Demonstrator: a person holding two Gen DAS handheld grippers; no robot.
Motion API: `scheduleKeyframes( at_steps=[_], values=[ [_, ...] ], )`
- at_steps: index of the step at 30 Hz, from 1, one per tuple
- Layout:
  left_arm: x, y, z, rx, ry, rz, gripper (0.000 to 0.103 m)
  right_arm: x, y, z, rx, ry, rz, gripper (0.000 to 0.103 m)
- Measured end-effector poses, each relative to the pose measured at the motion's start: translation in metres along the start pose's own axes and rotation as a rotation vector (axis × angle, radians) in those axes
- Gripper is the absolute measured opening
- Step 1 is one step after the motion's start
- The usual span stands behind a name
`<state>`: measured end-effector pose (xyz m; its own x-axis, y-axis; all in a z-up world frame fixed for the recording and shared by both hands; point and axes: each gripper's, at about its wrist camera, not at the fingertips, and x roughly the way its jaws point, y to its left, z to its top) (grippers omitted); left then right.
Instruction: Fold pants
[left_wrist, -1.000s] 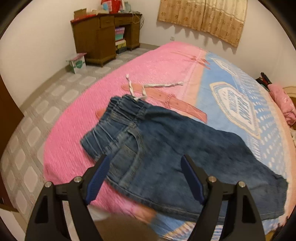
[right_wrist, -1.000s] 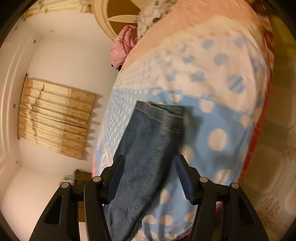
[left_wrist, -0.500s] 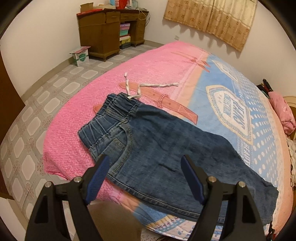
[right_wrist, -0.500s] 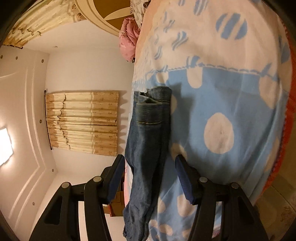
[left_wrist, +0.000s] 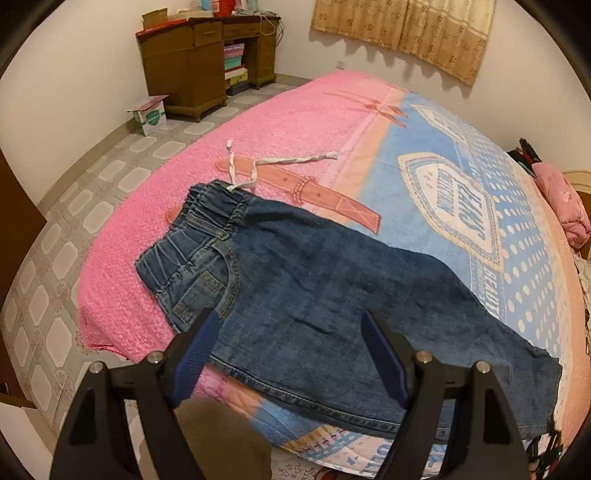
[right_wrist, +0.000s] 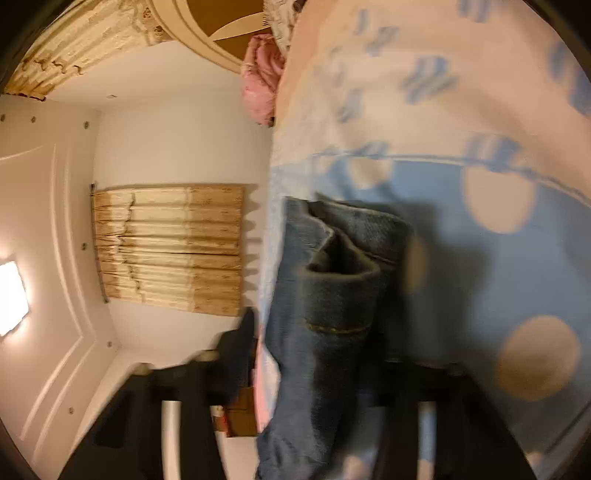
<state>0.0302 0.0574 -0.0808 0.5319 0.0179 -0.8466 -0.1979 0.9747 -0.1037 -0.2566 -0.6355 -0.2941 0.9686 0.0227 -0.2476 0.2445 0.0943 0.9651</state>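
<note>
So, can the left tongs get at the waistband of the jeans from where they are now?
Probably yes. The left tongs are open above the jeans, and the waistband lies uncovered on the pink bedspread just ahead to their left. Only the white drawstring lies near it.

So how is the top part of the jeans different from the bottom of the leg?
The waistband is bunched and stretchy-looking, with a white drawstring trailing out; the leg hem is a plain stitched edge with no string. The waistband lies on the pink part of the bedspread; the hem lies on the blue dotted part. Both are the same dark blue denim.
</note>
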Motion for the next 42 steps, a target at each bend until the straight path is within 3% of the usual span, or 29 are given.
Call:
scheduleKeyframes(
  at_steps=[6,14,15,17,19,27,31,33,37,38,40,42],
  values=[
    [0.014,0.009,-0.001,-0.053,0.044,-0.020,0.081,-0.015,-0.008,-0.012,-0.031,-0.013,-0.042,0.030],
    [0.014,0.005,-0.001,-0.043,0.037,-0.015,0.081,0.049,0.031,0.014,-0.167,0.089,-0.016,0.031],
    [0.014,0.005,0.000,-0.043,0.037,-0.015,0.081,0.058,0.031,0.016,-0.172,0.097,-0.033,0.025],
    [0.016,0.006,0.001,-0.043,0.040,-0.013,0.081,0.056,0.021,0.016,-0.148,0.087,-0.039,0.013],
    [0.020,0.006,0.001,-0.047,0.048,-0.007,0.081,0.048,0.015,0.013,-0.126,0.061,-0.022,0.013],
    [0.034,0.006,-0.004,-0.043,0.086,-0.020,0.081,0.019,0.007,0.002,-0.070,-0.010,-0.106,0.016],
    [0.036,0.011,-0.002,-0.062,0.088,-0.020,0.081,0.013,0.000,0.004,-0.042,-0.053,-0.092,0.016],
    [0.037,0.014,-0.002,-0.072,0.093,-0.021,0.081,0.020,0.009,0.007,-0.098,-0.036,-0.131,0.016],
    [0.038,0.015,-0.001,-0.075,0.093,-0.021,0.081,0.036,0.055,0.000,-0.380,-0.006,-0.383,0.010],
    [0.039,0.014,-0.001,-0.073,0.094,-0.020,0.081,0.038,0.064,-0.002,-0.425,-0.004,-0.410,0.008],
    [0.041,0.011,-0.001,-0.066,0.101,-0.022,0.081,0.039,0.088,-0.008,-0.522,0.003,-0.370,0.008],
    [0.041,0.008,-0.001,-0.057,0.101,-0.021,0.081,0.036,0.108,-0.010,-0.558,0.018,-0.256,0.007]
  ],
)
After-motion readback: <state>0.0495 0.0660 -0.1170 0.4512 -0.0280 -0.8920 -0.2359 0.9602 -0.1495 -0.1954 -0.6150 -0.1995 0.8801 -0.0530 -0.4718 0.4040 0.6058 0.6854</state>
